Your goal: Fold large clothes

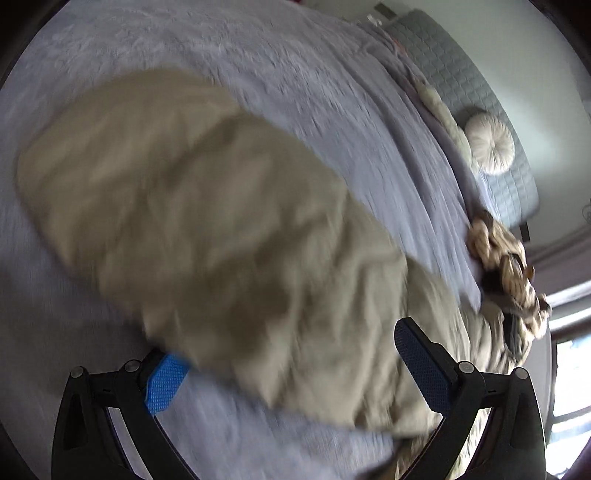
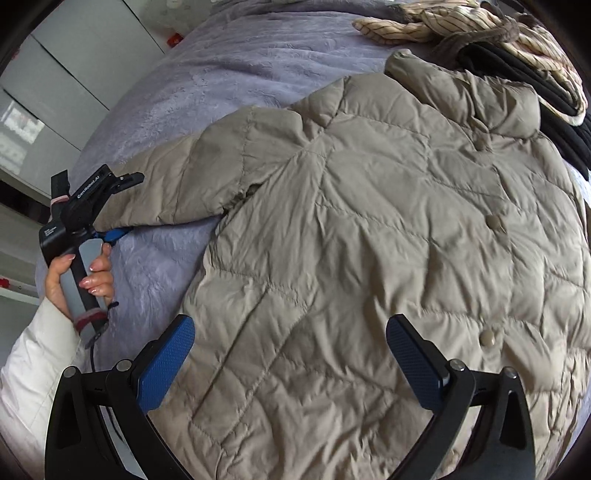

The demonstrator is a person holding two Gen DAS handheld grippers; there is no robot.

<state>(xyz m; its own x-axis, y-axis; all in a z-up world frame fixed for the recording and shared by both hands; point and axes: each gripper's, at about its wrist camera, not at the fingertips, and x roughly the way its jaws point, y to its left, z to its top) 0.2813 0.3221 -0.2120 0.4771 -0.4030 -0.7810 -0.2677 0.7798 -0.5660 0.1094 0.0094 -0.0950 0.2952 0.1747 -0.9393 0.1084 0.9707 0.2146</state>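
A beige quilted jacket (image 2: 369, 240) is spread front-up on a lilac bedspread (image 2: 229, 70), its collar toward the far right and its snap buttons running down the right half. One sleeve (image 2: 177, 184) is stretched out to the left across the bedspread.

The left gripper (image 2: 118, 206) is seen in the right wrist view at the far-left end of that sleeve, with the cuff lying between its black upper finger and its blue lower pad. Whether the cuff is actually pinched cannot be told; in the blurred left wrist view the two pads stand wide apart with the sleeve lying across them. The handle is gripped by the person's left hand (image 2: 79, 280), fingers wrapped around it, a white sleeve (image 2: 33, 369) reaching in from the near left.

The right gripper (image 2: 291, 365) is held over the near part of the jacket body, its blue pads spread wide and nothing caught between them.

A pile of other clothes (image 2: 491, 33), striped cream and black, is heaped at the far right just beyond the collar. A round white cushion (image 1: 489, 144) is propped against a grey quilted headboard (image 1: 461, 85).
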